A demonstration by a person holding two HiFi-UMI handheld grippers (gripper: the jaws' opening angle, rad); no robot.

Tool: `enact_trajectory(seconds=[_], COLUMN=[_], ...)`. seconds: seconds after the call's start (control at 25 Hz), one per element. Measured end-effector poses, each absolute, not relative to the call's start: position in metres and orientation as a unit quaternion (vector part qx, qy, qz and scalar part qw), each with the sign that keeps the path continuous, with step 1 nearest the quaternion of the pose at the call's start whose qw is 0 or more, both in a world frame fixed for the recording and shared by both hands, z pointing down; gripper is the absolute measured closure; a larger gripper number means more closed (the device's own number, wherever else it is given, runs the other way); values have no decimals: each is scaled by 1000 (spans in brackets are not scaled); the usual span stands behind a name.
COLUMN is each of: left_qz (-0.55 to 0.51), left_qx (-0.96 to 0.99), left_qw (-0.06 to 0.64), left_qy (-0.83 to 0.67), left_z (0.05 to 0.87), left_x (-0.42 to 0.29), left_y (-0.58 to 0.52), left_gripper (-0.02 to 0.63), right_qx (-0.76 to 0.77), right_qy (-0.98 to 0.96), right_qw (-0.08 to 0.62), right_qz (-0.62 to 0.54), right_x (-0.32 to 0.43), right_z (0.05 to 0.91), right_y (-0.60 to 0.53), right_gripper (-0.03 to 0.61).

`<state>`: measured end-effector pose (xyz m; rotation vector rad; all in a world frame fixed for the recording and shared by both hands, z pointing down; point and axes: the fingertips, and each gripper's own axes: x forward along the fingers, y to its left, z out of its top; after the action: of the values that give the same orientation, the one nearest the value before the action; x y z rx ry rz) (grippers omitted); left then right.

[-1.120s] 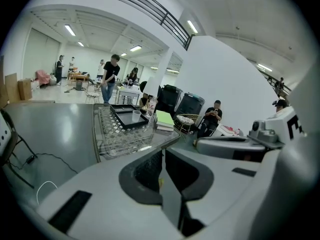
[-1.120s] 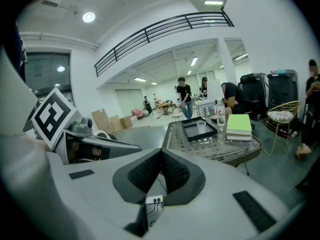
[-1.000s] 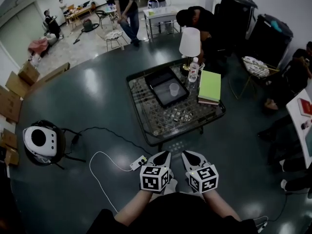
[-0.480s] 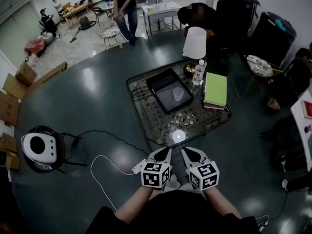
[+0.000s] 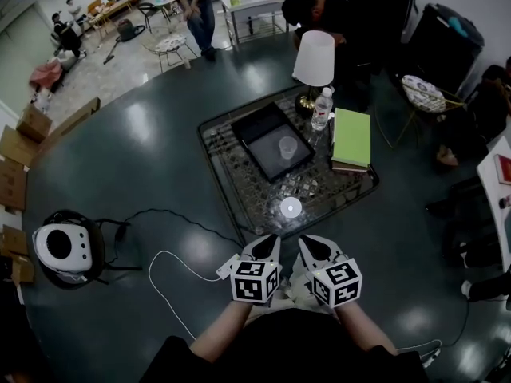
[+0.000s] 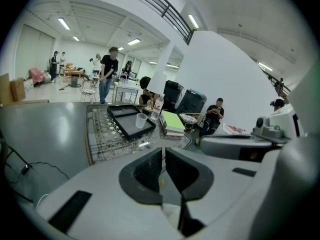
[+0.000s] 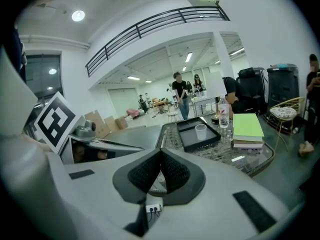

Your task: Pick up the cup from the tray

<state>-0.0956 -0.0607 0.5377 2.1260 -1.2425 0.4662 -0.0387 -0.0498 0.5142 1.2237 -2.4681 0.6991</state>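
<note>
A clear plastic cup (image 5: 287, 147) stands upright in a black tray (image 5: 270, 139) on a glass coffee table (image 5: 239, 194). The cup (image 6: 141, 120) and tray (image 6: 126, 122) show small and far in the left gripper view, and the cup (image 7: 200, 132) stands in the tray (image 7: 196, 133) in the right gripper view. My left gripper (image 5: 267, 247) and right gripper (image 5: 312, 247) hang side by side over the floor, just short of the table's near edge. Both are shut with nothing between the jaws.
On the table stand a white lamp (image 5: 313, 58), a water bottle (image 5: 321, 108) and a green book on a stack (image 5: 351, 138). A white power strip with cable (image 5: 226, 266) lies on the floor left of my grippers. People sit and stand around the room.
The table has drawn nearer in the head view; its near edge now lies close ahead of the grippers. Both grippers stay shut and side by side.
</note>
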Motion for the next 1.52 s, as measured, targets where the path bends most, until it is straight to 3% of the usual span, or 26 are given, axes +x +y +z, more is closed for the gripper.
enact_trajectory(seconds=[1.52], left_qz=[219], left_qx=[758], left_qw=[317], left_qy=[-526], left_z=[594], left_x=[-51], left_y=[-264], left_gripper=[583], right_qx=[378], right_qy=[-865], right_qw=[207], right_qz=[256], right_x=[24], right_z=[554], right_y=[-258], right_gripper=[568])
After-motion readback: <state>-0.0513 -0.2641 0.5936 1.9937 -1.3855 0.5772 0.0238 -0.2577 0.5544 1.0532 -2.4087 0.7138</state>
